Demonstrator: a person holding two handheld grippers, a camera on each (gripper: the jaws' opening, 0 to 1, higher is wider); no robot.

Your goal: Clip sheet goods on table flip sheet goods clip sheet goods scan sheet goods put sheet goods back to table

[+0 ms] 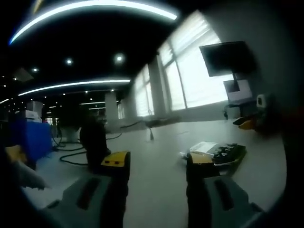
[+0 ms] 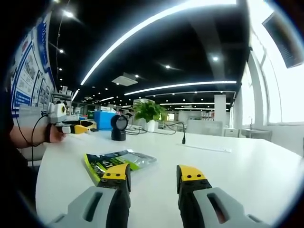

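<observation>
We hold both grippers, left gripper (image 1: 156,166) and right gripper (image 2: 153,178), fingers parted and empty, short of the green packet (image 2: 118,161) on the surface (image 2: 228,166), ready to clip it.

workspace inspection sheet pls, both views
surface: white table, mostly bare
job's things: green pack lying flat near the right gripper; scanner standing further back
clutter: plant, blue box
grippers: left gripper open, nothing held; right gripper open, nothing held, just short of the pack
cables: black cable on the table behind the scanner
surroundings: ceiling light strips, windows, wall screen, posters
</observation>
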